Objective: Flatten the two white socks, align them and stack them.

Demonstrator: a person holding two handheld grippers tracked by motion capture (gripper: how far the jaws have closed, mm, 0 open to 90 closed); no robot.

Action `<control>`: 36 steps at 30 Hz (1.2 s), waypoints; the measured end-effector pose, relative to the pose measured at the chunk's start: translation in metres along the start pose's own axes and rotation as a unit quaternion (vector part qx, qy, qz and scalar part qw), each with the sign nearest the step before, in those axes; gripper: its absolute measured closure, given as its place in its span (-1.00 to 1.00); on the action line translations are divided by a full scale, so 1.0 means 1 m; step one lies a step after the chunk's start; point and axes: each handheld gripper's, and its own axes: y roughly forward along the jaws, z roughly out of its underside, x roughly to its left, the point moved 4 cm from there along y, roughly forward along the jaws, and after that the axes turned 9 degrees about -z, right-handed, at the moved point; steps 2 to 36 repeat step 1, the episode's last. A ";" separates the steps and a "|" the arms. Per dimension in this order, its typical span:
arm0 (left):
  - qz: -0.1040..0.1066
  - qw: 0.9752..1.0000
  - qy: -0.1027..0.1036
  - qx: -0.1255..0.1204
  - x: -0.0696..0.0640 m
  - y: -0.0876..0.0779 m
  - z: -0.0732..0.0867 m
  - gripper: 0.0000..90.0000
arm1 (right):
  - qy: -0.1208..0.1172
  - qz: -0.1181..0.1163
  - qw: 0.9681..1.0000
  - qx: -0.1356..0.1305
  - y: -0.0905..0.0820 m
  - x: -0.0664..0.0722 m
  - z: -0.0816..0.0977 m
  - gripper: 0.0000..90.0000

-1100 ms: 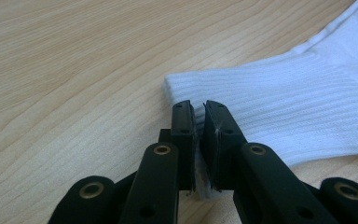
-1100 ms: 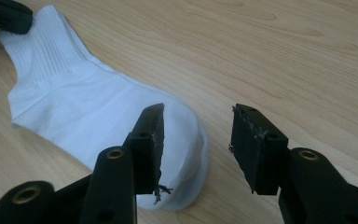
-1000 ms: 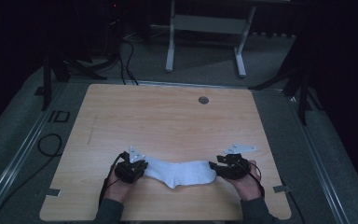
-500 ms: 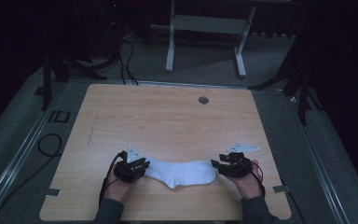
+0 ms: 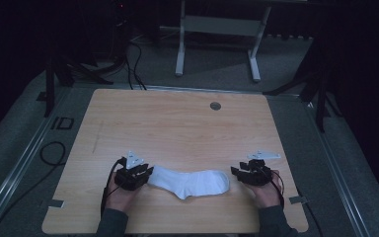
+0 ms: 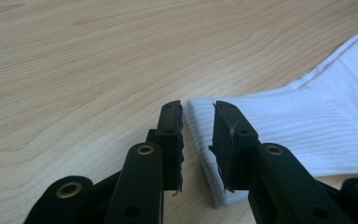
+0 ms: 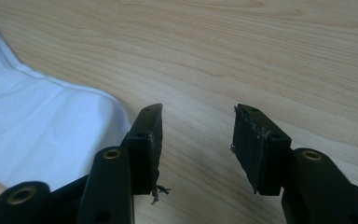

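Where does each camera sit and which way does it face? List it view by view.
High view: above the person's side, looking forward and down at the table; both hands with the left gripper and right gripper.
Left gripper view: along its jaws, astride the sock cuff.
Right gripper view: along its open jaws over bare wood.
Shared: all three show the white sock.

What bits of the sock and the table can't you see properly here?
- Sock: in the left gripper view, its far end is cut off by the picture's right edge.
- Sock's underside: hidden against the table, high view.
- Small round thing on the table, high view: too small to identify.
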 end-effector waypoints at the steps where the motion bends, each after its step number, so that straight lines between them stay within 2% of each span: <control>1: 0.000 1.000 0.000 0.000 0.000 0.000 0.000 0.60 | 0.000 0.000 1.000 0.000 0.000 0.000 0.000 0.16; 36: 0.000 1.000 0.000 0.000 0.000 0.000 0.000 0.60 | 0.000 0.000 1.000 0.000 0.000 0.000 0.000 0.16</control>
